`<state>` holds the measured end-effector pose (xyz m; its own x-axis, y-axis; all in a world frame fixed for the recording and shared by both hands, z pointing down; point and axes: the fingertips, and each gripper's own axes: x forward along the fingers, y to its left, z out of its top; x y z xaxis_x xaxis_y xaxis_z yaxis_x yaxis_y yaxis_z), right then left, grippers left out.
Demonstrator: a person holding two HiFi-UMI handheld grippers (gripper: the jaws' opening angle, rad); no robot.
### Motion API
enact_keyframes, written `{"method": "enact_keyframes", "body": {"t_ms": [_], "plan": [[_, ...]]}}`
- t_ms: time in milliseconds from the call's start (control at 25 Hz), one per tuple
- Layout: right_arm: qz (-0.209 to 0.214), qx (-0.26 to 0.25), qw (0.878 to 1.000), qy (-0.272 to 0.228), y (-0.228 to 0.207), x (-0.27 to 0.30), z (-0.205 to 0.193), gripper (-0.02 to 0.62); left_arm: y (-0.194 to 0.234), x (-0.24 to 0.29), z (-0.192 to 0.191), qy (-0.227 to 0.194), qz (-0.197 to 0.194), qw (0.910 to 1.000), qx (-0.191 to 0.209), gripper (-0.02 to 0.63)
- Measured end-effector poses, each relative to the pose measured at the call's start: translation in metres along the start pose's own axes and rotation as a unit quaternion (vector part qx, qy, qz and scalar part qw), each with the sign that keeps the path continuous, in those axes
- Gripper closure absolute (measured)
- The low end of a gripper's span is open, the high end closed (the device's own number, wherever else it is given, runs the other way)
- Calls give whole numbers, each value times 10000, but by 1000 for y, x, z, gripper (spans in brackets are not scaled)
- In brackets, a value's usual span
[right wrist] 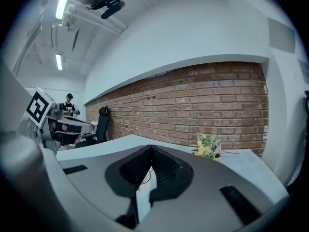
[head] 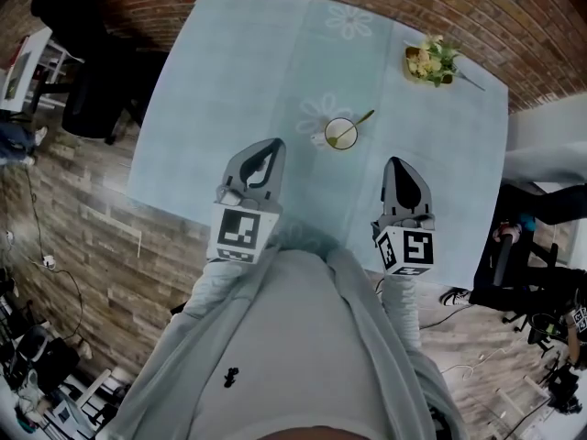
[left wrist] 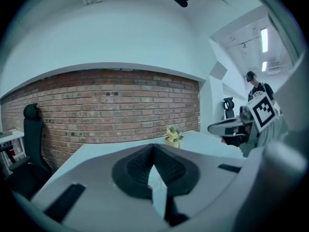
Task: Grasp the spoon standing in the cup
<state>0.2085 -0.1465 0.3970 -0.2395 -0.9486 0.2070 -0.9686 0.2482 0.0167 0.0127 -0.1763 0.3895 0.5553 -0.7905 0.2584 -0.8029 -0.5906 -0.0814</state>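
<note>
I hold my left gripper (head: 271,145) and right gripper (head: 396,163) above the near part of the pale tabletop (head: 229,71). Both pairs of jaws are closed tip to tip, with nothing between them. The spoon (head: 362,119) leans in the cup (head: 340,134), ahead between the two grippers and touched by neither. A potted plant (head: 431,60) sits at the far right corner.

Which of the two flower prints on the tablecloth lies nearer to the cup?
The middle print, just beyond the cup; the other print lies by the table's far edge.
</note>
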Motion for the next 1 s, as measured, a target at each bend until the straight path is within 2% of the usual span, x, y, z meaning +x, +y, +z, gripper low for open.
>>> {"method": "enact_keyframes", "body": {"t_ms": [400, 840, 880, 920, 1000], "plan": [[0, 66, 10000, 44, 2, 8, -1, 580, -4, 7, -3, -5, -181, 9998, 34, 589], [279, 164, 9992, 248, 1, 31, -11, 575, -3, 12, -8, 30, -195, 9998, -45, 589], [315, 200, 9989, 279, 1, 33, -12, 554, -3, 13, -8, 33, -195, 9998, -55, 588], [343, 249, 9986, 306, 2, 36, -13, 501, -3, 13, -9, 38, -197, 9998, -60, 589], [368, 350, 9981, 346, 2, 41, -16, 477, -4, 14, -10, 55, -213, 9997, -60, 589]]}}
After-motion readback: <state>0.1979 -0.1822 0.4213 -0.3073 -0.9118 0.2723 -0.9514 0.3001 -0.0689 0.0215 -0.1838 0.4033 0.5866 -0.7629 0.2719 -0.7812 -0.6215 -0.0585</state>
